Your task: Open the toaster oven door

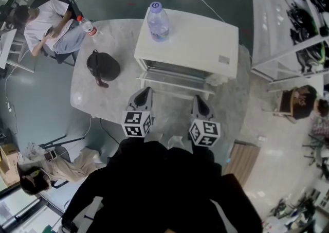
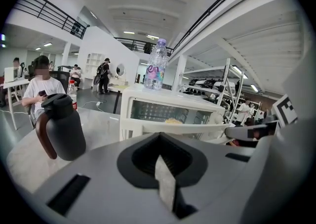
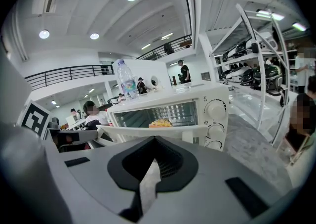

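Note:
A white toaster oven [image 1: 195, 41] stands on the marble table [image 1: 103, 101], its front facing me. Its glass door [image 1: 175, 78] looks tipped down toward me, with the handle bar [image 1: 175, 93] at its near edge. The handle [image 2: 182, 128] [image 3: 163, 130] crosses below the window in both gripper views, and yellow food [image 3: 159, 123] shows inside. My left gripper [image 1: 147, 90] [image 2: 160, 138] and right gripper [image 1: 197, 97] [image 3: 155, 139] hover just short of the handle. Both are shut and hold nothing.
A water bottle [image 1: 158, 21] stands on top of the oven. A black jug [image 1: 102, 66] [image 2: 61, 126] sits on the table to the left, with a red-capped bottle [image 1: 88, 26] beyond it. A seated person [image 1: 49, 23] is at the far left. Shelving [image 1: 293, 16] lines the right side.

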### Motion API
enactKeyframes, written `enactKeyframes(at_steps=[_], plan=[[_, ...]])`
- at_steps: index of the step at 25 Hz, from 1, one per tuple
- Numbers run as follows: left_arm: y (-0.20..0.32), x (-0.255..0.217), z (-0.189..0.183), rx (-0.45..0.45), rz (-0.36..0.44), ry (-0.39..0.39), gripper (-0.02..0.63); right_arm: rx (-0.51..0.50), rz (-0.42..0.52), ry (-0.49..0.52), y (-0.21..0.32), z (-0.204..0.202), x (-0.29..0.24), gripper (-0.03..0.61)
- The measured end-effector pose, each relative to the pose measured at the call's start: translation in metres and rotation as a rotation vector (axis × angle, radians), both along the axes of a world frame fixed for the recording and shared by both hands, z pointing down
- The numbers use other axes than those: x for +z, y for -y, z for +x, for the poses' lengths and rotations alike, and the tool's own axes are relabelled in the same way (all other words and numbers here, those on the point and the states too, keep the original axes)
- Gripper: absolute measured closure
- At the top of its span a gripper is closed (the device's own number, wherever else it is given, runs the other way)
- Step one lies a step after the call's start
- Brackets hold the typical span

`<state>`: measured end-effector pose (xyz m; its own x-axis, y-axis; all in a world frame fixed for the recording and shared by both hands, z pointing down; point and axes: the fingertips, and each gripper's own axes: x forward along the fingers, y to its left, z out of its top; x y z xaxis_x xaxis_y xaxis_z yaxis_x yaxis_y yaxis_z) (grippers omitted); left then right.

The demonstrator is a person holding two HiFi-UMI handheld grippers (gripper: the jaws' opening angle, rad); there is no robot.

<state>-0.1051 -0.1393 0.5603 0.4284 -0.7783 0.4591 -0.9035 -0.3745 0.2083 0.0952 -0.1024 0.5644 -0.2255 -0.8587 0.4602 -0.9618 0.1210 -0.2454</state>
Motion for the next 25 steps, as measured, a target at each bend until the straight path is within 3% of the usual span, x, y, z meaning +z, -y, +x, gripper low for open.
enactKeyframes(at_steps=[25], plan=[[-0.026,0.020,-0.004,-0.008,-0.064,0.018,0.611,-0.020,-0.073,0.032,-0.026,-0.002,0.020,0.575]])
